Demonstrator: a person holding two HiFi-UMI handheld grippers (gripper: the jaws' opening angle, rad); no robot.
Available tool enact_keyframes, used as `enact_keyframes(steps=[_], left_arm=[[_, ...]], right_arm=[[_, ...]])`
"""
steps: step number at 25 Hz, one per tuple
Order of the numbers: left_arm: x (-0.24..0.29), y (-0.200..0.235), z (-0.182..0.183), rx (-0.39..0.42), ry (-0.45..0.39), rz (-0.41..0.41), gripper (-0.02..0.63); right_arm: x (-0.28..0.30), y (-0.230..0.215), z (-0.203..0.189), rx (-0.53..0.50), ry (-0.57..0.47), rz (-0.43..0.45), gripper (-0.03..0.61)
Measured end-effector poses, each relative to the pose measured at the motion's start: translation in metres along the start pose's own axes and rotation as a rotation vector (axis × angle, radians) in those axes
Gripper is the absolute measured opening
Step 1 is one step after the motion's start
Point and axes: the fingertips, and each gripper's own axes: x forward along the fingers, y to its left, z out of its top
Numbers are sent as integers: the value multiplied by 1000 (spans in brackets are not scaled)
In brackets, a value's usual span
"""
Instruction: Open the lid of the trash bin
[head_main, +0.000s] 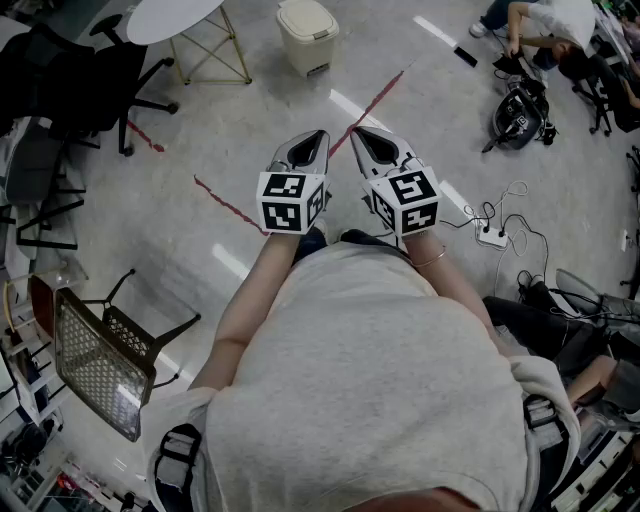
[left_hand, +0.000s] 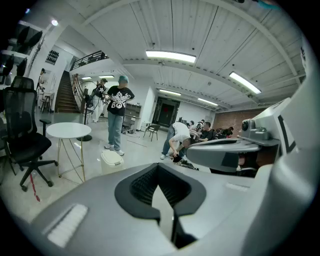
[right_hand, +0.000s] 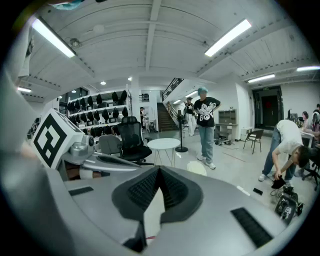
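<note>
Left tool (head_main: 312, 142) and right tool (head_main: 368, 140): jaws pressed together, empty. Trash bin (head_main: 307, 35), lid down, stands well ahead of the 2 tools.

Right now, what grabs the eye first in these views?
The left gripper and right gripper are held side by side mid-frame in the head view, both shut and empty. Ahead of them stands the cream trash bin, lid down, beside a round white table.
</note>
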Motion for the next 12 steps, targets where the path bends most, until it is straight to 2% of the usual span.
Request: enact_keyframes(steps=[7,12], left_arm=[[4,-2,-6,-1,44,-26,5],[3,-2,-8,10,43,-33,5]], right_arm=[[6,-2,-3,35,6,-4,8],[7,-2,-11,50,14,-10,8]])
